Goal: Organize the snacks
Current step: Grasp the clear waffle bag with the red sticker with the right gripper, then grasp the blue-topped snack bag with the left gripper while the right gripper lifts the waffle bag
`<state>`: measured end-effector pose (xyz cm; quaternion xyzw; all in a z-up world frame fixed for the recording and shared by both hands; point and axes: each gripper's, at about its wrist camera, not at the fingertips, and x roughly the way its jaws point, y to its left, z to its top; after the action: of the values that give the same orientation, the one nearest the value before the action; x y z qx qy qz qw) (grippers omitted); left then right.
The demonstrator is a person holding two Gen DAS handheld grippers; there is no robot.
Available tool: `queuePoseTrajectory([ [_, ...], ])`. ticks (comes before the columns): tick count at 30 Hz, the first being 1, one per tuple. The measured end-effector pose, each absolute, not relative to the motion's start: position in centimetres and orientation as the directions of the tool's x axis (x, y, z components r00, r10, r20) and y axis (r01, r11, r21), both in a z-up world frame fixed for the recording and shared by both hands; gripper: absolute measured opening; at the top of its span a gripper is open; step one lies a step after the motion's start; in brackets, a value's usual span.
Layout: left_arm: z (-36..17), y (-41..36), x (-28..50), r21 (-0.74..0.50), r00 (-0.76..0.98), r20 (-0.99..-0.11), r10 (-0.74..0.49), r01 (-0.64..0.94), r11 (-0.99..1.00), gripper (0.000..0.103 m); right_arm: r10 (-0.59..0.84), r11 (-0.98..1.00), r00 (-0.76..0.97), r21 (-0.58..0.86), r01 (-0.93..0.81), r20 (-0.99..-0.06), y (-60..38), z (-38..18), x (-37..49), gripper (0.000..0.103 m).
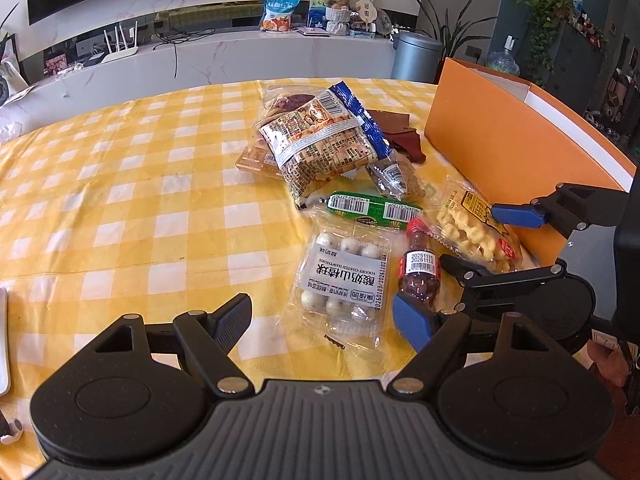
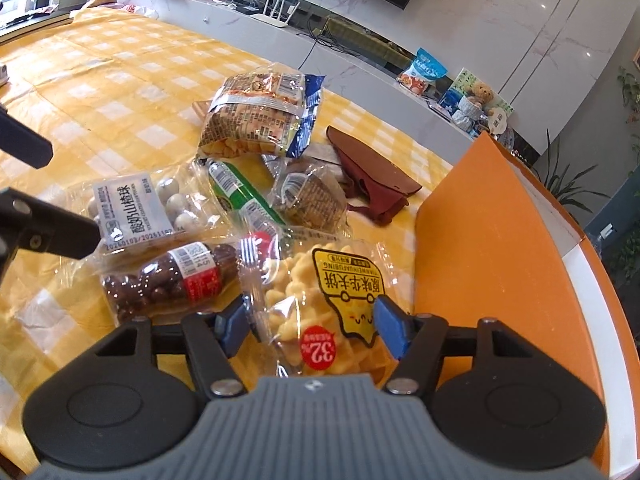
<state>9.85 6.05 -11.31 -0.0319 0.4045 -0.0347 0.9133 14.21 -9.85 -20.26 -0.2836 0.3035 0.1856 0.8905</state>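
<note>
Snacks lie in a heap on the yellow checked tablecloth. My left gripper is open, just before the clear pack of white yogurt hawthorn balls. A small bottle of brown candies lies right of the pack. My right gripper is open, its blue pads on either side of the yellow puffed-snack bag, which lies beside the orange box. The right gripper also shows in the left wrist view. A green sausage stick and a big cracker bag lie further back.
The orange box stands open at the table's right edge. A brown leather piece lies behind the snacks. A white tray edge is at the far left. Behind the table are a TV shelf, a grey bin and plants.
</note>
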Motion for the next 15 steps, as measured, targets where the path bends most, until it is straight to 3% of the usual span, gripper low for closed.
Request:
queuePoseTrajectory([
  [7,-10.6,6.0,10.4,-0.076,0.684,-0.723,-0.097,0.061,0.995,0.094,0.142,0.756,0.75,-0.418,-0.504,-0.646,-10.2,-19.9,14.1,0.045],
  [15,-8.8,4.8,12.5,0.07,0.724,-0.687,-0.069,0.161,0.985,0.094,0.16,0.755,0.754,-0.413,-0.509,-0.637,-11.5,-17.6,14.1,0.027],
])
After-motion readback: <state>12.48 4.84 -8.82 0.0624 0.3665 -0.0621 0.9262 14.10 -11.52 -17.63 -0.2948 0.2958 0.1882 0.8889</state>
